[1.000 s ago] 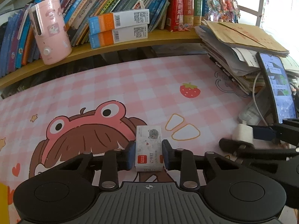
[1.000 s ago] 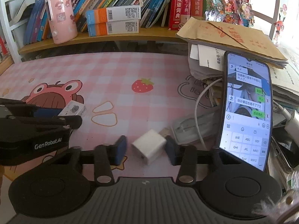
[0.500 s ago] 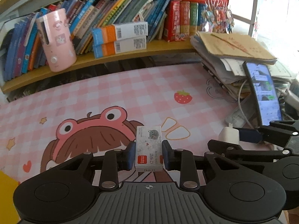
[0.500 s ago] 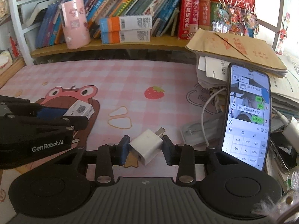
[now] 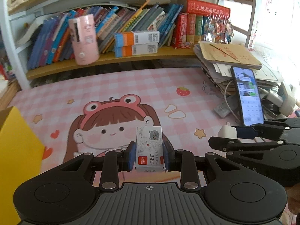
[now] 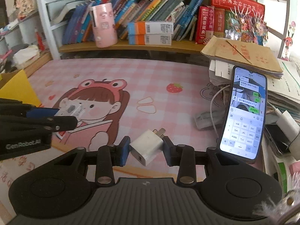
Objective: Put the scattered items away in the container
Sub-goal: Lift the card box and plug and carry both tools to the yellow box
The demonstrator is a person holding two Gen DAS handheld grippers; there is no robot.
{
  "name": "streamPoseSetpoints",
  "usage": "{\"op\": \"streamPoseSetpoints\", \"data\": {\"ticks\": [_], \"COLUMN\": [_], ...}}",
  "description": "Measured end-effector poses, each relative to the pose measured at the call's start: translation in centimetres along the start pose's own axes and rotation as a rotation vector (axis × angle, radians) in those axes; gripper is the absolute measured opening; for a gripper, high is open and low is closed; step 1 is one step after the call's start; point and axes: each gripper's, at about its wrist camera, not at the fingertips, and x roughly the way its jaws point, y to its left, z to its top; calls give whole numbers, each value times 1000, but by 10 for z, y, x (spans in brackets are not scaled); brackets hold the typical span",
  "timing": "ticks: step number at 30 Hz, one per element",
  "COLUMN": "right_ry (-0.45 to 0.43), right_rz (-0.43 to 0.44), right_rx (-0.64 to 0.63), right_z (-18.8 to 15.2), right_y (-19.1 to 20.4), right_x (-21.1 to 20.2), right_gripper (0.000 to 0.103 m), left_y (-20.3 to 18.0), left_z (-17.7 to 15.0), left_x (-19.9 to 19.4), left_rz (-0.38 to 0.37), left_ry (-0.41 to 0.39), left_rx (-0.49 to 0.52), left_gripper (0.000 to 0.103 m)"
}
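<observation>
My left gripper (image 5: 149, 154) is shut on a small white staple box (image 5: 149, 148) with a cat picture and a red label, held above the pink desk mat (image 5: 131, 86). My right gripper (image 6: 146, 148) is shut on a white charger plug (image 6: 147, 146), tilted with its prongs up and to the right, also lifted off the mat. The yellow container (image 5: 15, 150) stands at the left edge of the left wrist view; its corner (image 6: 16, 86) shows at the left of the right wrist view. Each gripper appears in the other's view, the right one (image 5: 227, 132) and the left one (image 6: 69, 110).
A phone (image 6: 243, 116) leans lit against a stack of papers and envelopes (image 6: 241, 56) at the right, with a white cable (image 6: 213, 112) and a small flat pack (image 6: 206, 120) below. Behind the mat a shelf holds books, two boxes (image 5: 136, 42) and a pink cylinder (image 5: 84, 39).
Both grippers have lifted and drawn back from the mat, each carrying its item. The view widened, bringing the yellow container into sight at the left.
</observation>
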Motion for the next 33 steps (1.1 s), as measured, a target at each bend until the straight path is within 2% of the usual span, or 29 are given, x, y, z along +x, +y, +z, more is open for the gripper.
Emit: {"op": "streamPoseSetpoints", "data": {"ticks": [7, 17, 22, 33], "right_ry": [-6, -11, -12, -35], "right_rz": [30, 47, 16, -106], "right_rx": [-30, -61, -67, -28], "right_z": [-9, -26, -35, -71], "right_y": [13, 40, 55, 110], "right_x": [-28, -57, -71, -118], "right_gripper": [35, 35, 35, 35], "left_y": [-2, 9, 18, 43], "left_z": [-16, -42, -58, -103], "left_x": [-36, -81, -98, -146], "left_rz": [22, 24, -2, -118], "left_ry": [-12, -30, -47, -98], "left_rx": [11, -55, -83, -37], "left_gripper": [28, 28, 28, 28]}}
